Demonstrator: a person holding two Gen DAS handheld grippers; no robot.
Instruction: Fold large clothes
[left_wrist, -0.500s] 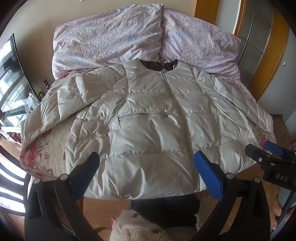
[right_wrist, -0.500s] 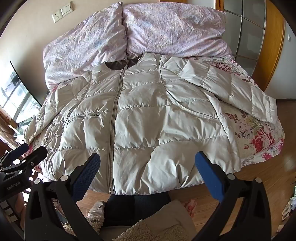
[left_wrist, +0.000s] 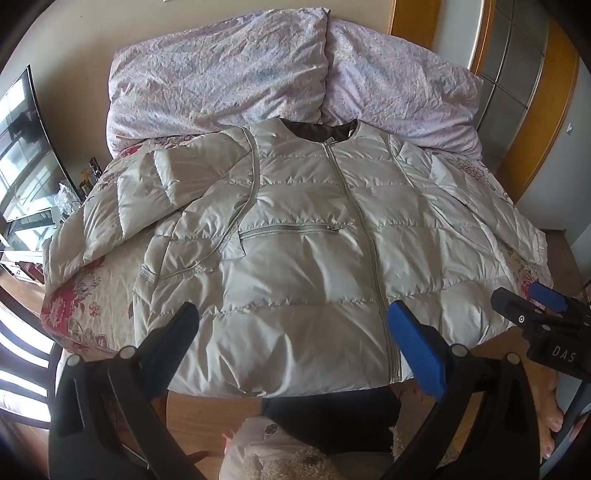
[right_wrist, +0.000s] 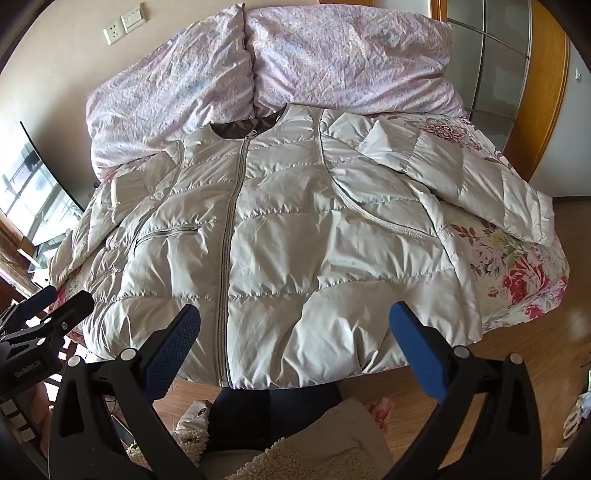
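Note:
A large cream quilted puffer jacket (left_wrist: 306, 258) lies front up and zipped on the bed, collar toward the pillows, hem at the near edge; it also shows in the right wrist view (right_wrist: 295, 251). Its left sleeve (left_wrist: 122, 206) bends outward over the floral bedspread. Its right sleeve (right_wrist: 461, 177) is folded back on itself. My left gripper (left_wrist: 291, 332) is open and empty above the hem, left of the zipper. My right gripper (right_wrist: 295, 332) is open and empty above the hem, right of the zipper. Each gripper shows at the edge of the other's view.
Two lilac pillows (left_wrist: 229, 70) lie at the head of the bed. The floral bedspread (right_wrist: 517, 269) shows at both sides. A TV screen (left_wrist: 26, 147) stands at the left, wardrobe doors (right_wrist: 506, 59) at the right. The person's legs and wooden floor (right_wrist: 517, 369) are below.
Both grippers have shifted very slightly; the jacket has not moved and both grippers stay open.

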